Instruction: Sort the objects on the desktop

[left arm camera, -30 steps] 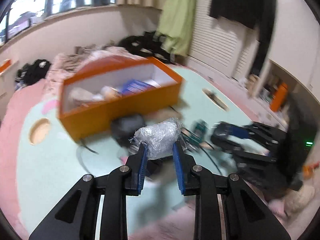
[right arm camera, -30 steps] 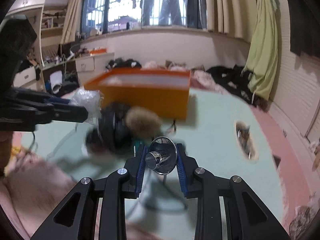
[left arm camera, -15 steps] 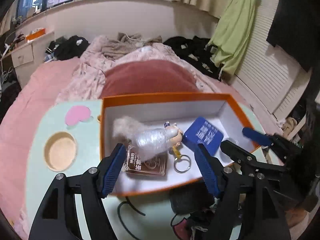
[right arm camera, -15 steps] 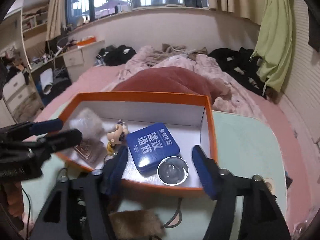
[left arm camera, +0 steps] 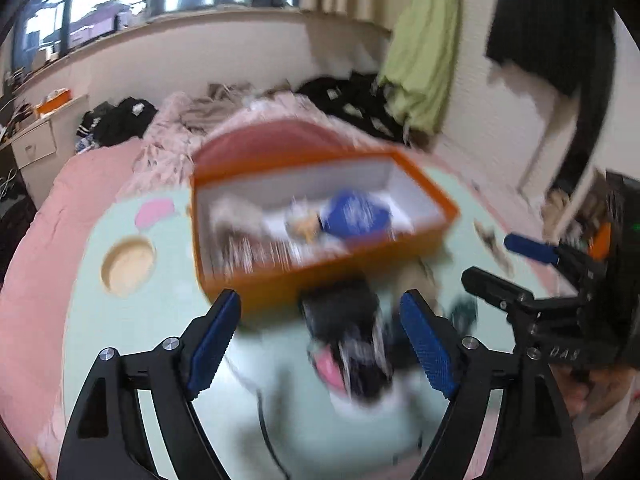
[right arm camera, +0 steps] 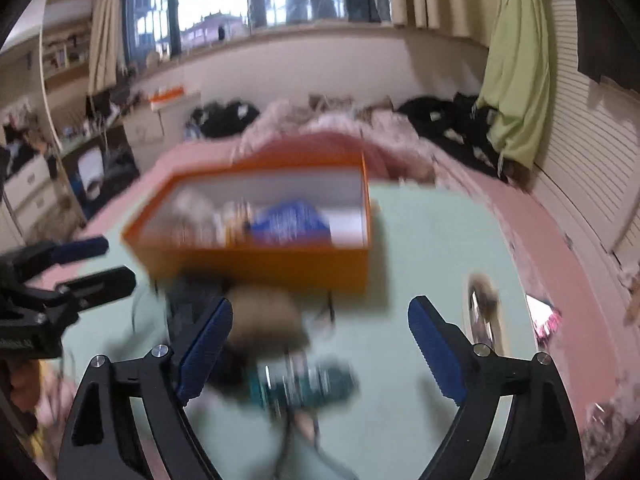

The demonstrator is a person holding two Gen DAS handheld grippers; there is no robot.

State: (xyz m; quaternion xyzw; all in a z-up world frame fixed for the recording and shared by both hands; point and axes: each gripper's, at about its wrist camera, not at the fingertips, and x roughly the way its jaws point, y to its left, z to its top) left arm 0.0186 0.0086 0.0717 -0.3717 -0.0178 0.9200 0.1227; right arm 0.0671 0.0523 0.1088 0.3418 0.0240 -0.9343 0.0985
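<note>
An orange box (left arm camera: 352, 268) stands on the pale green table and holds a blue tin (left arm camera: 352, 216) and several blurred small items. The box also shows in the right wrist view (right arm camera: 260, 264). My left gripper (left arm camera: 320, 340) is open and empty, in front of the box above a blurred black and pink object (left arm camera: 348, 348). My right gripper (right arm camera: 320, 344) is open and empty, above a brown furry thing (right arm camera: 264, 316) and a teal object (right arm camera: 304, 380). Both views are motion-blurred.
The green table (left arm camera: 140, 320) has a round wooden inset (left arm camera: 128, 264) at the left and a pink patch (left arm camera: 154, 208). A black cable (left arm camera: 264, 420) lies near the front. A pink bed with clothes lies beyond the table. A small furry item (right arm camera: 484, 300) lies right.
Both grippers have pulled back from over the box towards the near side of the table. They stay open and empty; the wrapped bundle and silver piece stay in the box.
</note>
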